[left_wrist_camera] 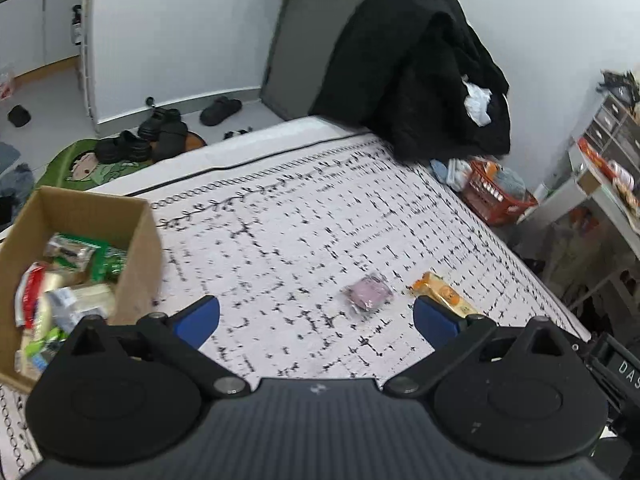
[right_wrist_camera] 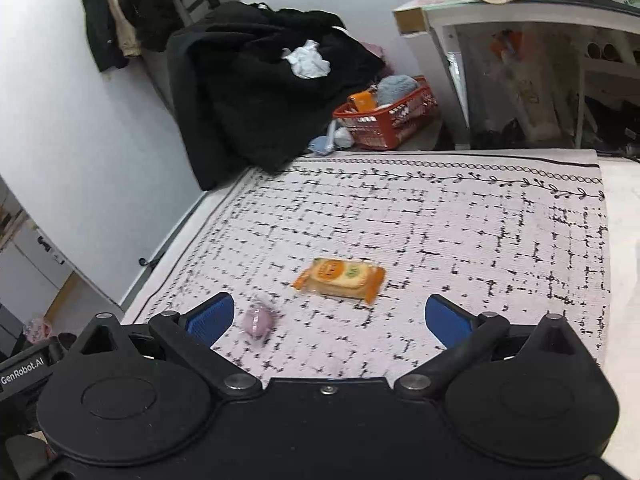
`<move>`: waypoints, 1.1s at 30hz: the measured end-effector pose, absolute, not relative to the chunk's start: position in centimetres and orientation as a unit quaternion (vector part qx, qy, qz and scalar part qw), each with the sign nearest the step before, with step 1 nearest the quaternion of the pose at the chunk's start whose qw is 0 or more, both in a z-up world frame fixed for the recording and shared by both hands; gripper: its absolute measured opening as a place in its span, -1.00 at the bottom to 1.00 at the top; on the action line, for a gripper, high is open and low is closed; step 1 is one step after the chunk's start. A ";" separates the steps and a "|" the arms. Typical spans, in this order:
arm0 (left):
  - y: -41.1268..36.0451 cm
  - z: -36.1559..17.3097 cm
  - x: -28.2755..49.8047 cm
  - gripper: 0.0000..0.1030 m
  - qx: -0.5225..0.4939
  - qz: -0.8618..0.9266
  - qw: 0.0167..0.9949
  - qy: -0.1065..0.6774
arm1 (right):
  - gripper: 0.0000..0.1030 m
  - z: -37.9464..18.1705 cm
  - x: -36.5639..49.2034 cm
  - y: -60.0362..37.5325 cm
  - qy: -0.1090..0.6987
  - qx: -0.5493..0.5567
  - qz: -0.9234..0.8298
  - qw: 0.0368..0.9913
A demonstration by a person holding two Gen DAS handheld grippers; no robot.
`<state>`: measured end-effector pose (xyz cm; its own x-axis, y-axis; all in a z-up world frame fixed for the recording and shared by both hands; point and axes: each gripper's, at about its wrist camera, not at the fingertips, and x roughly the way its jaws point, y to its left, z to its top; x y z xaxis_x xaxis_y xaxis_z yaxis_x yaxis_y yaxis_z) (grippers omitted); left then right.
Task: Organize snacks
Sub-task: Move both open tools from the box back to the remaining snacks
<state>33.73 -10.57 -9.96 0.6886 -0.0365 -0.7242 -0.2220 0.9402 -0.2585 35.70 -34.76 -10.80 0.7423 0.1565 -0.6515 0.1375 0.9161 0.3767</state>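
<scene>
Both grippers fill the near edge of their views: the left gripper (left_wrist_camera: 316, 322) and the right gripper (right_wrist_camera: 330, 320) each hover above the patterned mat (left_wrist_camera: 304, 216) with jaws spread wide and nothing between them. This posture suits an approach, not a carry.

At the mat's left edge stands the cardboard box (left_wrist_camera: 136, 264), open-topped so that packets drop in from above. It already holds several wrapped snacks (left_wrist_camera: 68, 280); the left gripper body cuts off its near corner, and motion blur prevents a count.

Two snacks lie loose toward the mat's right edge, just beside each other but apart. The orange cookie packet (right_wrist_camera: 340, 278) lies flat, ahead of the right gripper. The purple wrapped snack (right_wrist_camera: 259, 321) lies near the right gripper's left finger; its label is illegible.

Judged from this layout, both loose items belong in the box.
</scene>
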 end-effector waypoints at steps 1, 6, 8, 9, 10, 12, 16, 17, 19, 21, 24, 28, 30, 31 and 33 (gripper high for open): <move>-11.0 -10.2 34.1 0.99 -0.161 0.048 0.905 0.391 | 1.00 -11.0 35.9 -35.0 0.360 0.208 0.005 0.910; -12.4 -11.8 35.9 0.99 -0.165 0.018 0.901 0.401 | 0.99 -12.4 37.2 -35.4 0.376 0.204 0.003 0.904; -13.0 -12.3 36.7 0.99 -0.155 0.019 0.901 0.404 | 0.99 -13.0 37.8 -35.5 0.383 0.198 -0.007 0.902; -13.3 -12.7 37.1 0.99 -0.155 0.016 0.901 0.406 | 0.99 -13.3 38.2 -35.6 0.386 0.195 -0.010 0.902; -13.4 -13.0 37.4 0.99 -0.155 0.014 0.900 0.408 | 0.99 -13.6 38.5 -35.7 0.389 0.194 -0.014 0.901; -13.9 -13.8 38.3 0.99 -0.149 0.013 0.900 0.410 | 1.00 -14.3 39.2 -35.8 0.394 0.191 -0.020 0.899; -14.3 -15.3 39.8 0.99 -0.145 0.012 0.897 0.418 | 0.99 -15.6 40.7 -35.8 0.411 0.176 -0.019 0.894; -14.5 -15.7 40.3 0.99 -0.141 0.011 0.895 0.422 | 0.99 -16.0 41.1 -35.8 0.417 0.171 -0.021 0.892; -14.9 -16.6 41.1 0.99 -0.128 0.014 0.893 0.432 | 0.99 -16.6 41.7 -35.8 0.423 0.166 -0.034 0.890; -15.3 -17.7 42.0 0.98 -0.118 0.015 0.889 0.442 | 1.00 -17.4 42.4 -35.5 0.433 0.158 -0.038 0.887; -15.5 -19.4 43.3 0.95 -0.117 0.012 0.882 0.456 | 0.99 -18.3 43.3 -34.8 0.441 0.138 -0.033 0.886; -15.8 -21.0 44.8 0.94 -0.098 0.013 0.881 0.462 | 0.99 -19.1 44.1 -34.4 0.446 0.121 -0.041 0.886; -15.9 -21.6 45.4 0.93 -0.093 0.011 0.881 0.464 | 0.99 -19.6 44.6 -34.1 0.451 0.112 -0.040 0.885; -16.0 -21.8 45.7 0.93 -0.091 0.011 0.881 0.464 | 0.99 -19.9 45.0 -33.9 0.454 0.105 -0.040 0.884; -16.1 -22.4 46.4 0.91 -0.086 0.011 0.881 0.465 | 0.99 -20.2 45.7 -33.6 0.459 0.088 -0.043 0.883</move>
